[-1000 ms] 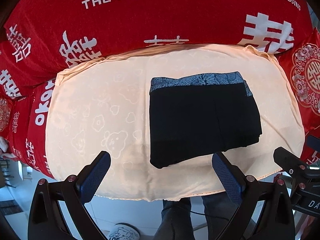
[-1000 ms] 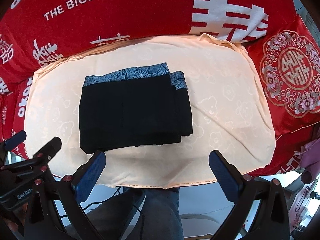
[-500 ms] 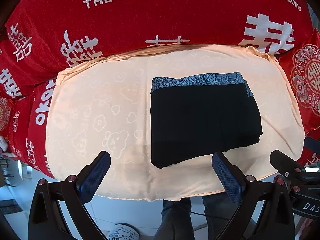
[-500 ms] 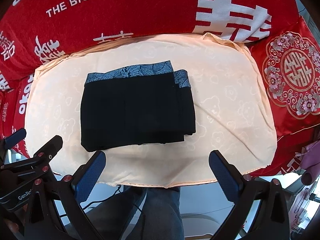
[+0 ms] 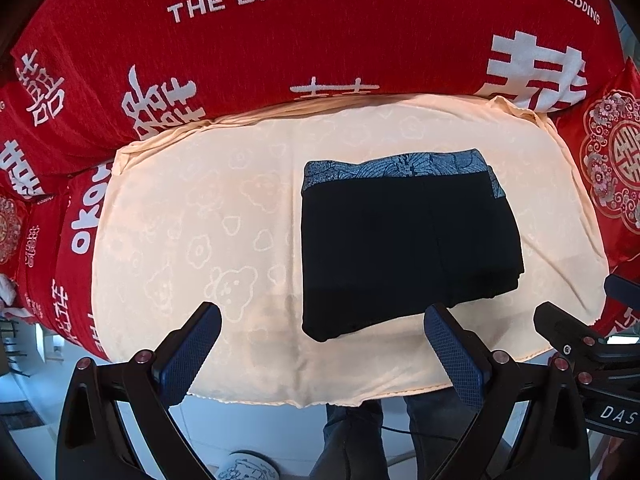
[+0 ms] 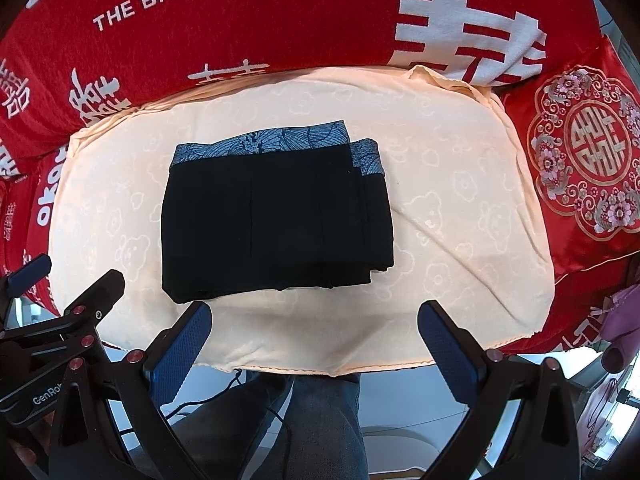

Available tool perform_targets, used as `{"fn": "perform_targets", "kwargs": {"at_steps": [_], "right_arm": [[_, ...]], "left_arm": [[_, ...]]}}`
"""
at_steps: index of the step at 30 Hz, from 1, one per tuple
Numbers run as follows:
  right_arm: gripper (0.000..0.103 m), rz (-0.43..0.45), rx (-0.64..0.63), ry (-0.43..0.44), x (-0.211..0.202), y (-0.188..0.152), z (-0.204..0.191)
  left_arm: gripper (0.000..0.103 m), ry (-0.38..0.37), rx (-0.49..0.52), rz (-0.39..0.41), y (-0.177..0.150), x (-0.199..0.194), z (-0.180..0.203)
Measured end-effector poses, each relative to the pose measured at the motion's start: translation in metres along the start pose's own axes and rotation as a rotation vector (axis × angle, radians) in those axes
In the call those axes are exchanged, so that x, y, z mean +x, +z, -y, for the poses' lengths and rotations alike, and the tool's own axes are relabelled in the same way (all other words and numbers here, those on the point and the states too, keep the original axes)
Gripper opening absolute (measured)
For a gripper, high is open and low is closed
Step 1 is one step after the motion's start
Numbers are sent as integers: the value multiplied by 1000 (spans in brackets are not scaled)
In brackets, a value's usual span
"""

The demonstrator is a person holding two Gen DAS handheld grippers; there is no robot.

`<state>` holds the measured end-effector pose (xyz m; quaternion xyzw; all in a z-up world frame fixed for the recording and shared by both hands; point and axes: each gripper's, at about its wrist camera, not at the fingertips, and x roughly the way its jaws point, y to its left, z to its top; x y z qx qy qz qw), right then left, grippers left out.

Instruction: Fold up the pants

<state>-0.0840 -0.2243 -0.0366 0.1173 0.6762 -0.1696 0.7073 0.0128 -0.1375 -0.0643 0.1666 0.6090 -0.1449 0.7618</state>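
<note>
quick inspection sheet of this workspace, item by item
surface: peach cloth with faint bear and flower print, spread flat; a few creases at its right side.
job's things: black pants folded into a compact rectangle, blue patterned waistband at the far edge, lying on the cloth.
clutter: nothing seen on the cloth beside the pants.
grippers: left gripper open, empty, above the near edge; right gripper open, empty, likewise.
cables: thin dark cable below the cloth's near edge, by the person's legs.
surroundings: red wedding fabric with white lettering behind; red embroidered cushion at right.
</note>
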Motion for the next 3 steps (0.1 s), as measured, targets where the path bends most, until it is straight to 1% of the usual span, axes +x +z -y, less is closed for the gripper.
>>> {"fn": "perform_targets", "kwargs": {"at_steps": [3], "right_arm": [[103, 0, 1, -1, 0, 0, 0]], "left_arm": [[102, -5, -3, 1, 1, -1, 0]]}}
